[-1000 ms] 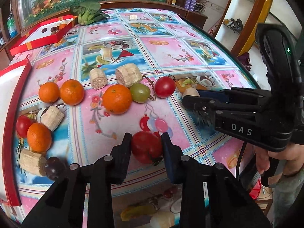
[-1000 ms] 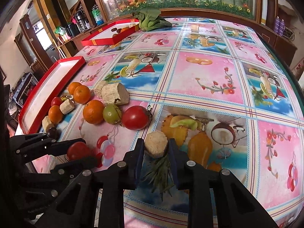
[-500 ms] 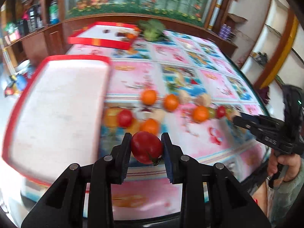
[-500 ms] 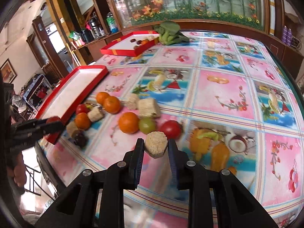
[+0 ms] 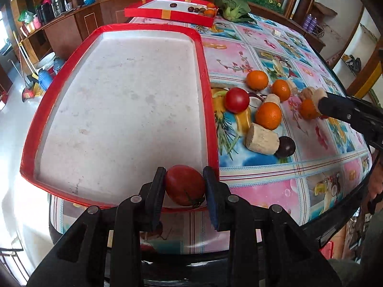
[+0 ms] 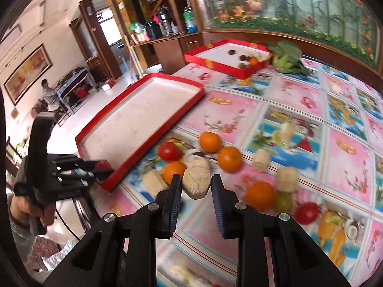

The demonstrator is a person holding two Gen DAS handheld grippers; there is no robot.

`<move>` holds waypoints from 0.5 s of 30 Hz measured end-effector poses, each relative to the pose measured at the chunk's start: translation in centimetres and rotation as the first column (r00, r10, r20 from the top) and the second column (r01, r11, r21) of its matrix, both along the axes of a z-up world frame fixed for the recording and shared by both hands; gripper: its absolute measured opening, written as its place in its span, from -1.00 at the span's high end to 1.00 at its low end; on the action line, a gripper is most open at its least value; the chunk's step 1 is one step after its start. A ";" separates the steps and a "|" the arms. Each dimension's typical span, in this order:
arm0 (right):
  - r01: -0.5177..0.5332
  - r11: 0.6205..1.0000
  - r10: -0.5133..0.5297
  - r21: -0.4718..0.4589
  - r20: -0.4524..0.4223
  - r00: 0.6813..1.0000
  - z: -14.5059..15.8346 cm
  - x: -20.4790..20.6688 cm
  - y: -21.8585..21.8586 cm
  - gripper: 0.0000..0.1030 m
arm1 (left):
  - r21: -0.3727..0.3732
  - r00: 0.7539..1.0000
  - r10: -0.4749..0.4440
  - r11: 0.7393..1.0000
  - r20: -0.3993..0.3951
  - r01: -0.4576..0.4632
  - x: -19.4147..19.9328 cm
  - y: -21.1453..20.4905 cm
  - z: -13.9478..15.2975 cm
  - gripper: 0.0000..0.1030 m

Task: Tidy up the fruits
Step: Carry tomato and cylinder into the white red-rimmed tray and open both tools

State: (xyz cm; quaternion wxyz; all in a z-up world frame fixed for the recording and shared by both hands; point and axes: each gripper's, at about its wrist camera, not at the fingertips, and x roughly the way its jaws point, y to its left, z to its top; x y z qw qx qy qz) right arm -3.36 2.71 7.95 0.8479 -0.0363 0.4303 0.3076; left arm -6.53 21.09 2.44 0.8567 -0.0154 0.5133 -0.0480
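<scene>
Right now the dark red tomato (image 5: 185, 184) sits pinched between the two pads of the left hand-held gripper (image 5: 184, 186), held over the near right corner of the big red-rimmed tray (image 5: 207, 95), whose white floor is otherwise bare. Off to the right, the right hand-held gripper (image 6: 194, 186) is closed on a pale, rough cork-like chunk (image 6: 196, 182) and hangs above the loose pile on the counter (image 5: 263, 186). That pile lies just beside the tray's right rim: several oranges (image 5: 268, 115), another red tomato (image 5: 237, 100), a dark plum-like fruit (image 5: 284, 146), more pale chunks (image 5: 262, 138) and, seen from the right wrist, a green grape-like fruit (image 6: 283, 201). At the far end of the counter a second red tray (image 5: 167, 14) already carries a few small fruits, with leafy greens (image 5: 231, 9) beside it. To land the tomato well, I'd say the left hand should carry it a little further in from the rim, lower it until it nearly touches the tray floor, then open the pads slowly so it does not roll toward the edge; leaving space around it would help keep like fruits together later. I can read no brand or writing anywhere in these views, only printed fruit pictures on the plastic cloth (image 6: 299, 110).
</scene>
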 end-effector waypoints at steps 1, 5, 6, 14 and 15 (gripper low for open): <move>-0.018 1.000 0.018 -0.004 -0.004 1.000 -0.1 0.0 0.9 0.50 | -0.006 1.000 -0.010 1.000 -0.004 0.010 -0.3 -0.2 0.0 0.43; -0.094 0.996 0.094 0.003 -0.024 0.995 -0.5 -0.6 4.3 0.50 | -0.058 0.998 -0.052 0.997 -0.034 0.050 -2.0 -0.8 0.0 0.43; -0.108 0.994 0.109 0.006 -0.027 0.994 -0.6 -0.8 4.9 0.50 | -0.061 0.997 -0.068 0.996 -0.038 0.065 -2.5 -1.1 0.0 0.43; -0.208 0.978 0.208 0.000 -0.053 0.977 -1.2 -2.4 8.8 0.50 | -0.091 1.000 0.008 0.996 -0.010 -0.009 -2.7 2.4 1.3 0.44; -0.224 0.975 0.223 -0.002 -0.052 0.973 -1.1 -2.7 9.3 0.50 | -0.089 1.000 0.023 0.996 -0.002 -0.023 -2.5 3.1 1.5 0.44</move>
